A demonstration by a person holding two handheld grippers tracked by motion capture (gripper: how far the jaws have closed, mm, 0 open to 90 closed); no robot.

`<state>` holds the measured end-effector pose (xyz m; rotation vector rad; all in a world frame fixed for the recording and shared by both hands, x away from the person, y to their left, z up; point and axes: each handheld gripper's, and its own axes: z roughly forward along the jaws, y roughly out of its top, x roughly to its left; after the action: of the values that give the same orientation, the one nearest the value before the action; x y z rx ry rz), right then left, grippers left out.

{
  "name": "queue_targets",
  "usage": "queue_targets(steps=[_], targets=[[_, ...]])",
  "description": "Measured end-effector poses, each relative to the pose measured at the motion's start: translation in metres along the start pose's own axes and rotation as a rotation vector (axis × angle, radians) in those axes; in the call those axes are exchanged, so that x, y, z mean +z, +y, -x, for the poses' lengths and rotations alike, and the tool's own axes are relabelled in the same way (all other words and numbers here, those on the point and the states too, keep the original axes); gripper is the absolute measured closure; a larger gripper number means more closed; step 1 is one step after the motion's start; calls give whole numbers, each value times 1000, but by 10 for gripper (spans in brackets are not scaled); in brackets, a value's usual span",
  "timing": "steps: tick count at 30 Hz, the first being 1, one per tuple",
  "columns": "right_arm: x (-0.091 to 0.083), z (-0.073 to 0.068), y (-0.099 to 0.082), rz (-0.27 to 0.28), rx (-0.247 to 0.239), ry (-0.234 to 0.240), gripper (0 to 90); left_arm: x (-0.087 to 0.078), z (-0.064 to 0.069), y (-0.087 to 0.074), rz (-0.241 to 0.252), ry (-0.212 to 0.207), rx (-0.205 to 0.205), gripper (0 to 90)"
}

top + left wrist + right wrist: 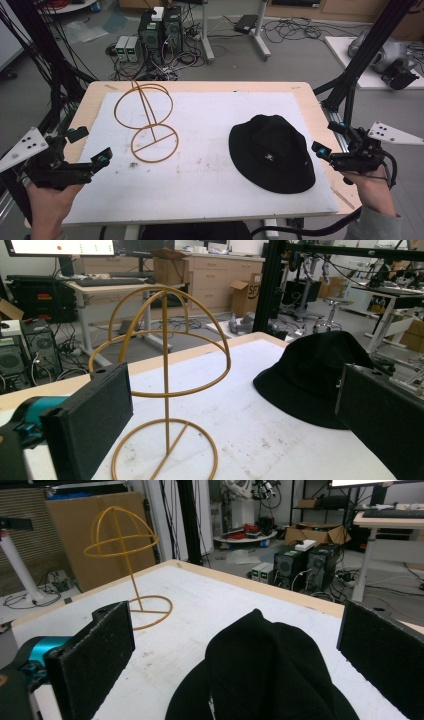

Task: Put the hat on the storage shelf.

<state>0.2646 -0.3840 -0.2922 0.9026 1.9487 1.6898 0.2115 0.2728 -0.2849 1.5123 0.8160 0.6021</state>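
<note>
Nothing of the work is done yet, as far as these views let you judge; the hat (272, 152) lies flat on the white mat (210, 190) at the right of the table, brim down and crown up, and the stand (147, 122) is upright and bare at the left rear, well apart from the hat. Your right gripper (322, 145) sits at the table's right edge just beside the brim, its jaws spread wide and holding nothing; in the right gripper view the crown (270, 675) rises between the two pads, though whether either pad touches the cloth is hard to tell from that angle; probably not. Your left gripper (92, 150) hangs at the left edge near the stand's base ring, jaws also wide apart and empty; in the left gripper view the stand (167, 390) is framed between them. What seems left is all of it: close on the hat, lift it, carry it across the mat, and seat the crown over the wire dome; the left gripper looks placed to steady the stand if it tips.
</note>
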Motion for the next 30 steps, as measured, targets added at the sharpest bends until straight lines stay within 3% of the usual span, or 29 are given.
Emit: queue_targets(steps=[19,27,30], targets=[[-4,3,1,-13,-19,-26,11,1,-1,-1,-5,-2,0,21],[0,6,5,-42,-43,-4,11,1,1,-3,-13,-4,0,21],[11,6,7,-55,-42,32,11,1,2,-3,-13,-4,1,22]])
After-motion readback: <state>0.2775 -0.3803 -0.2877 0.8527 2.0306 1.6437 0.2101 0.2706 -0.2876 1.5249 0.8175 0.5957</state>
